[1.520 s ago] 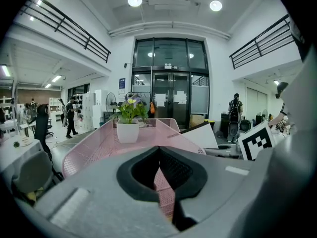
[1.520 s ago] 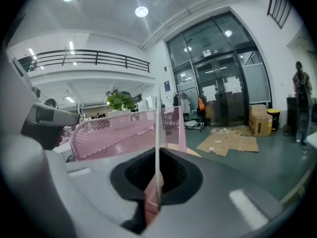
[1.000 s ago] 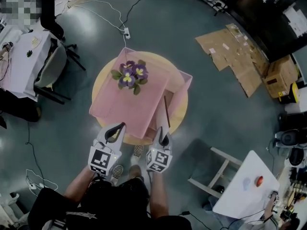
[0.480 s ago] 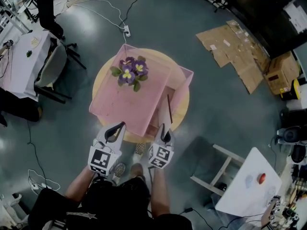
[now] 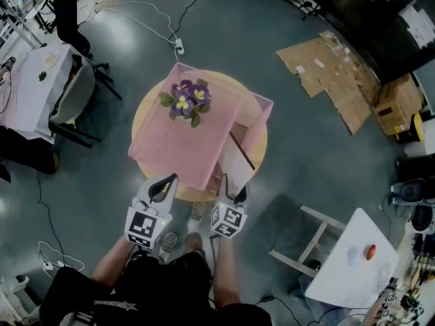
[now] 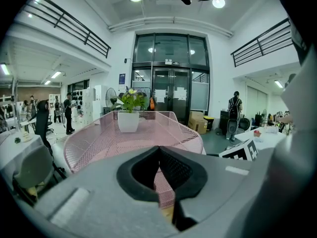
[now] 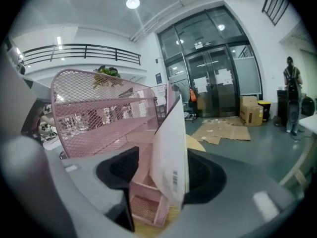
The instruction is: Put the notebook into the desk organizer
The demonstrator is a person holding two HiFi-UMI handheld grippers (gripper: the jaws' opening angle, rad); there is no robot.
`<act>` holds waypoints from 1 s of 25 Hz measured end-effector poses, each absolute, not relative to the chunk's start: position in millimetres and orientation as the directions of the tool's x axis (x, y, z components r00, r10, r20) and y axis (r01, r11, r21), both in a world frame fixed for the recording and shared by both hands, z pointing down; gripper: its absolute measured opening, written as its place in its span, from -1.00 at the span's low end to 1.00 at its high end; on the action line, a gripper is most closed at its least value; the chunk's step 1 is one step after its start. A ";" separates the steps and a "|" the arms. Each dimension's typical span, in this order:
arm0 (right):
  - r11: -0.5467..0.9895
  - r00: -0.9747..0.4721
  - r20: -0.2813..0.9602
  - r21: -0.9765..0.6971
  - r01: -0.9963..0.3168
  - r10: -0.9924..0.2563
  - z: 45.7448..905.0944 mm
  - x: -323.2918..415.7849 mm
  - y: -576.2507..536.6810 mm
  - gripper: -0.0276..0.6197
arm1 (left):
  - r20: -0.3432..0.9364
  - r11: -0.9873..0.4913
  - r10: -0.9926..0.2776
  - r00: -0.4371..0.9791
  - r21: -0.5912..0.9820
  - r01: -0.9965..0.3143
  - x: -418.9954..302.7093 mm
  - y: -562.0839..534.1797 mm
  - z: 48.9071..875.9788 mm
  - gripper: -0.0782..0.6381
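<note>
R gripper [image 7: 163, 175] jaws opening, notebook [image 5: 238, 163] loose btwn them, tilted in organizer [image 5: 183, 141] end slot at counter [image 5: 146, 114] near edge. L gripper [image 6: 159, 172] clenched, empty. Risk: unsupported notebook tips out, or snags a pad on pull-back.

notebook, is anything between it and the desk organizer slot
Nothing visible does. The notebook leans tilted at the desk organizer's right side, with the right gripper opening its fingers around it.

Desk organizer [image 5: 178, 148] was pink wire mesh. Notebook [image 5: 236, 168] showed a white cover with a dark brown edge. Table [image 5: 144, 117]: pale yellow wood. Flowers [image 5: 183, 102]: purple, yellow centres, green leaves. Floor [image 5: 306, 134] was dark grey-green; cardboard [image 5: 333, 73] brown.
</note>
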State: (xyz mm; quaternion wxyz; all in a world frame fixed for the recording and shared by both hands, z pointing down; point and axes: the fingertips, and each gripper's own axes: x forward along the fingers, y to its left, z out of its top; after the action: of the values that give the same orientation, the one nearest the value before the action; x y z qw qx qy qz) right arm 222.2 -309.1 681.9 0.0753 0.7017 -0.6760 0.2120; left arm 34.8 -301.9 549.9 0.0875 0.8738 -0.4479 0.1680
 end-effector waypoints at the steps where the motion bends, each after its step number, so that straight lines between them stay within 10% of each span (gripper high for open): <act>1: -0.079 0.001 0.399 -0.179 -0.981 -0.917 681.5 223.1 -308.2 -0.10 | 0.371 -0.584 -0.753 0.543 0.003 -0.812 34.6 -300.8 549.5 -0.75; 25: -0.070 0.032 0.289 -0.123 -0.990 -0.957 585.2 212.9 -228.9 -0.07 | 0.265 -0.630 -0.754 0.602 -0.031 -0.776 17.6 -230.1 503.8 -0.75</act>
State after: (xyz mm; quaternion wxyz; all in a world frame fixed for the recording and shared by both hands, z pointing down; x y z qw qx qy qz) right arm 212.9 -228.9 585.2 0.0556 0.7161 -0.6796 0.1491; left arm 17.6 -230.1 503.8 0.0437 0.8938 -0.4278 0.1274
